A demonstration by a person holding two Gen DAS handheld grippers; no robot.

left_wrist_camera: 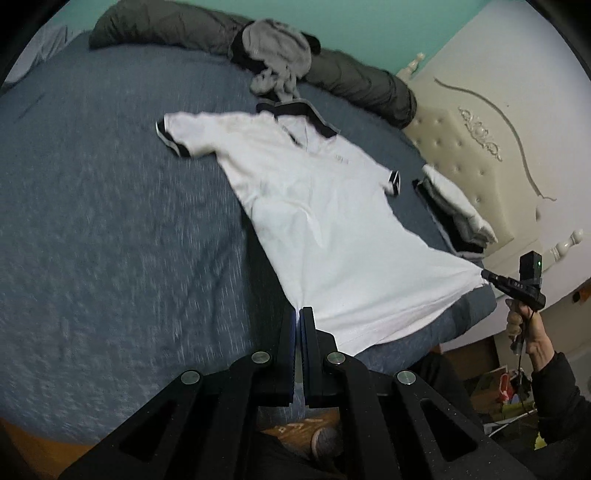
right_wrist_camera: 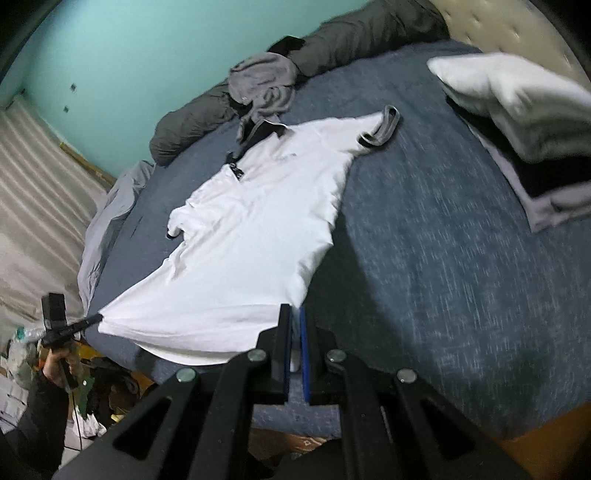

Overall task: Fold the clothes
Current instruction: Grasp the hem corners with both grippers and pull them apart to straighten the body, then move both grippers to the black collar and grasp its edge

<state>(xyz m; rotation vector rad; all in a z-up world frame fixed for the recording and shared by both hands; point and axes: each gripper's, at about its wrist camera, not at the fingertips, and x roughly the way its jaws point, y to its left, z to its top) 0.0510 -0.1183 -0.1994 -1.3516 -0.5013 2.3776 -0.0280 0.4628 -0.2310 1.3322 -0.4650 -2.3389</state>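
Observation:
A white polo shirt (left_wrist_camera: 314, 206) with a black collar and black sleeve cuffs lies front up on the blue-grey bed (left_wrist_camera: 110, 221), stretched by its hem. My left gripper (left_wrist_camera: 299, 314) is shut on one bottom corner of the hem. My right gripper (right_wrist_camera: 294, 314) is shut on the other bottom corner, with white cloth between its blue pads. Each wrist view shows the other gripper out at the side, the right gripper (left_wrist_camera: 485, 274) and the left gripper (right_wrist_camera: 96, 317), each pinching the shirt (right_wrist_camera: 251, 229) and held by a hand in a dark sleeve.
A crumpled grey garment (left_wrist_camera: 277, 62) lies beyond the collar against a long dark green bolster (left_wrist_camera: 177, 29). A stack of folded clothes (right_wrist_camera: 524, 122) sits on the bed near the cream headboard (left_wrist_camera: 480, 129). Cluttered floor beyond the bed's near edge (left_wrist_camera: 509, 391).

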